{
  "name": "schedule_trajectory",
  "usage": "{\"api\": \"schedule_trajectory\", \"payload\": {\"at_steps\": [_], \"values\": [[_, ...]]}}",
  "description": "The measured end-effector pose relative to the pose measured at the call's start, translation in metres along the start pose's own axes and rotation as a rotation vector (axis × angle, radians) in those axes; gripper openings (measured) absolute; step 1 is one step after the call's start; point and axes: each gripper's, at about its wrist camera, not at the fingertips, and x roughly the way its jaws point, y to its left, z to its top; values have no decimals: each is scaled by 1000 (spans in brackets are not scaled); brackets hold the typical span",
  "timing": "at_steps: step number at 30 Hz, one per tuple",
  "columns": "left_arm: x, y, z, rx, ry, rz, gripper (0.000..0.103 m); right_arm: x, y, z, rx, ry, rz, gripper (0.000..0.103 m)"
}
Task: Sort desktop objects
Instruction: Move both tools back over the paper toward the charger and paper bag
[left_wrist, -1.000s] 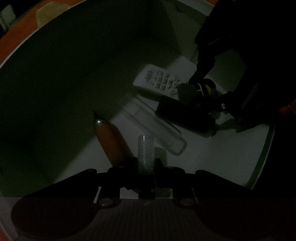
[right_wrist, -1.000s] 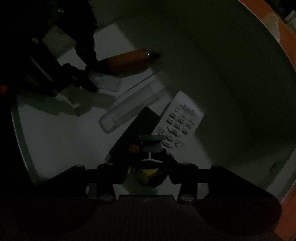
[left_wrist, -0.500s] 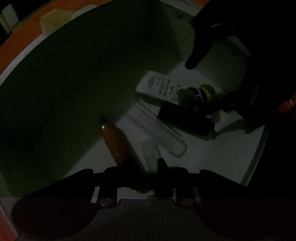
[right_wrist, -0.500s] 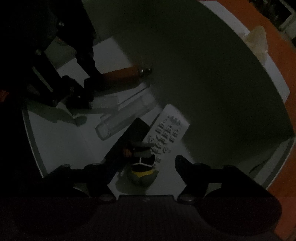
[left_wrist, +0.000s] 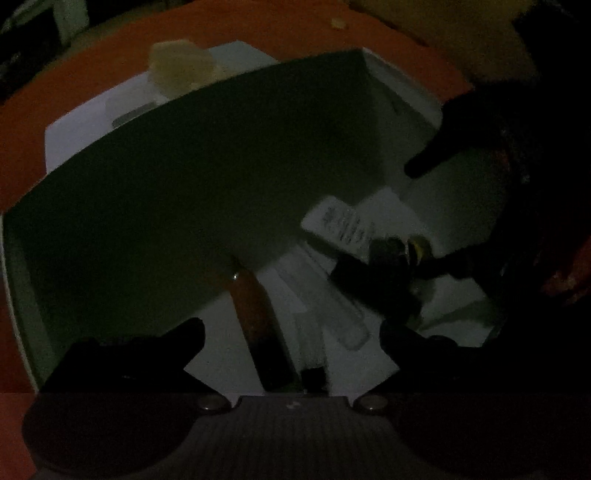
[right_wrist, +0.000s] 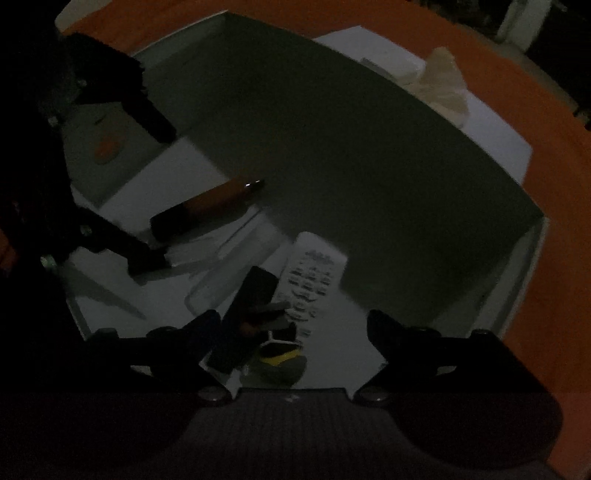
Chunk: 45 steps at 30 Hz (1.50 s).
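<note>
Both grippers hang over a white box (left_wrist: 406, 114) in dim light. On its floor lie an orange marker (left_wrist: 255, 310), a clear tube (left_wrist: 332, 314), a small clear stick (left_wrist: 310, 343), a white remote (left_wrist: 340, 225), a flat black object (left_wrist: 369, 284) and a small black-and-yellow figure (left_wrist: 410, 251). My left gripper (left_wrist: 291, 332) is open and empty above the marker and stick. My right gripper (right_wrist: 293, 328) is open and empty above the figure (right_wrist: 280, 354), next to the remote (right_wrist: 314, 277), black object (right_wrist: 243, 314), tube (right_wrist: 229, 273) and marker (right_wrist: 210, 203).
The box's tall far wall (left_wrist: 184, 184) and its rim (right_wrist: 535, 258) close in the objects. The box (right_wrist: 476, 306) stands on an orange surface (right_wrist: 554, 184). A crumpled pale tissue (left_wrist: 181, 66) lies on a white sheet behind the box, also in the right wrist view (right_wrist: 443, 85).
My left gripper opened and let go of the clear stick, which now lies on the box floor. My right gripper opened and let go of the figure. Both grippers have risen.
</note>
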Motion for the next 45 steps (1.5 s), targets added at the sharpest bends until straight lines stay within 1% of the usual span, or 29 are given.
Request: {"api": "schedule_trajectory", "payload": {"at_steps": [2,3,5,8,12,16,19,21,23,27,29,30,32,34,35,37,39,40,42,44,45], "values": [[-14,10,-3,-35,-24,-29,102,-4,-3,-1,16,-21,-9,89],[-20,15,-2,-55,-35,-31,102,-8,-6,2,-2,-32,-20,90],[-39,27,-1,-76,-60,-8,102,-17,-13,8,-21,-57,-47,92],[-70,45,-3,-92,-101,26,102,-35,-33,19,11,-107,-78,92],[-113,68,-7,-115,-154,72,102,-60,-70,35,146,-165,-41,93],[-155,91,-11,-137,-208,118,102,-69,-103,51,289,-169,6,95],[-175,112,-5,-150,-224,159,102,-68,-126,67,382,-147,19,95],[-177,130,5,-176,-235,161,102,-65,-135,78,413,-143,30,95],[-178,145,6,-211,-232,150,102,-61,-144,89,438,-141,45,95],[-156,176,34,-305,-219,119,102,-48,-151,109,454,-143,65,95],[-140,189,45,-349,-199,103,100,-39,-152,116,464,-138,74,95],[-126,191,51,-357,-186,109,97,-33,-152,120,469,-135,81,95],[-105,196,56,-355,-155,144,96,-22,-154,125,489,-124,77,95],[-89,198,59,-342,-116,173,89,-7,-157,130,507,-106,73,95],[-82,197,62,-347,-102,173,88,0,-159,132,516,-96,71,95],[-75,196,56,-378,-78,163,88,13,-163,136,540,-74,72,95],[-75,192,51,-394,-73,141,88,24,-167,138,570,-60,78,95],[-74,187,52,-389,-72,143,88,28,-168,140,583,-56,81,93],[-71,176,58,-363,-73,171,88,36,-169,142,594,-57,85,82],[-71,163,60,-338,-67,201,88,40,-169,140,588,-59,93,48],[-70,159,61,-334,-63,212,87,42,-168,139,585,-60,97,39]]}}
